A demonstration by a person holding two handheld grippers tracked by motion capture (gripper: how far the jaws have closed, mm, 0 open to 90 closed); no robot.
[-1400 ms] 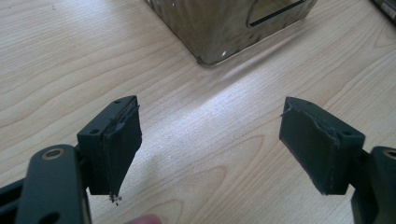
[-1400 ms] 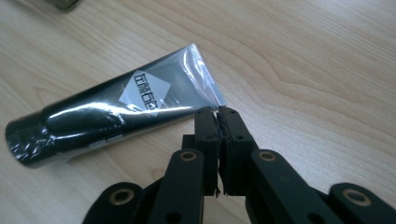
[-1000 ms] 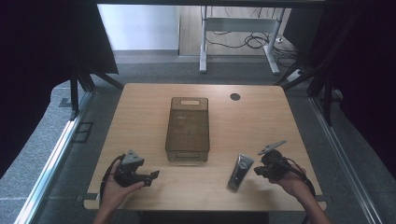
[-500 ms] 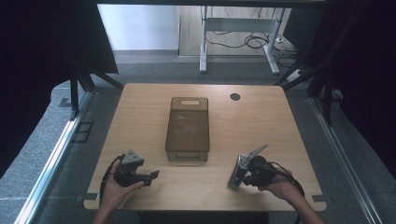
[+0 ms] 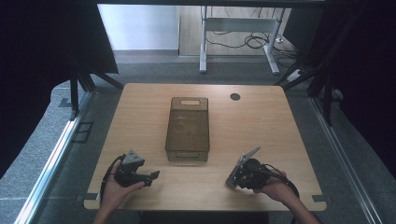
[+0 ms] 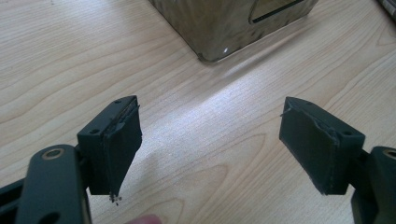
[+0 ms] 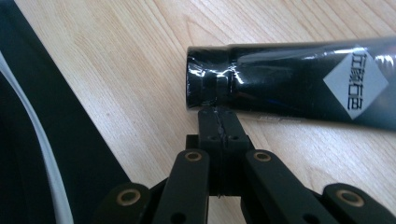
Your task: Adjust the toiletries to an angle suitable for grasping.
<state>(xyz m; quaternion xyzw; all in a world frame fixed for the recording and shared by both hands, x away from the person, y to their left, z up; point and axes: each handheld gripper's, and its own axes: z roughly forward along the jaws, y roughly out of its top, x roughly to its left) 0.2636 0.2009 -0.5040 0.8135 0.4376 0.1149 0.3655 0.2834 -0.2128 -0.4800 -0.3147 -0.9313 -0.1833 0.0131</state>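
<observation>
Since a second earlier, my right gripper (image 5: 232, 178) had slid leftward along the near edge of the table (image 5: 289, 140), closing in on the black tube (image 7: 299, 100) until its tips met the tube's capped end; my left gripper (image 5: 154, 176) had not budged.

What worried me was that the tube lay flat on the wood near the front edge, and my right jaws were pressed together with nothing between them, their tips just touching the cap. Shut like that, they could only nudge (never grasp), so any further push might have rolled or skidded the tube sideways, perhaps toward the table's edge. I judged they would need to part before taking it.

My left jaws stood wide apart and empty over bare wood, pointed at the near corner of the brown translucent bin (image 5: 187, 128), which sat at mid-table, well apart from the tube.
</observation>
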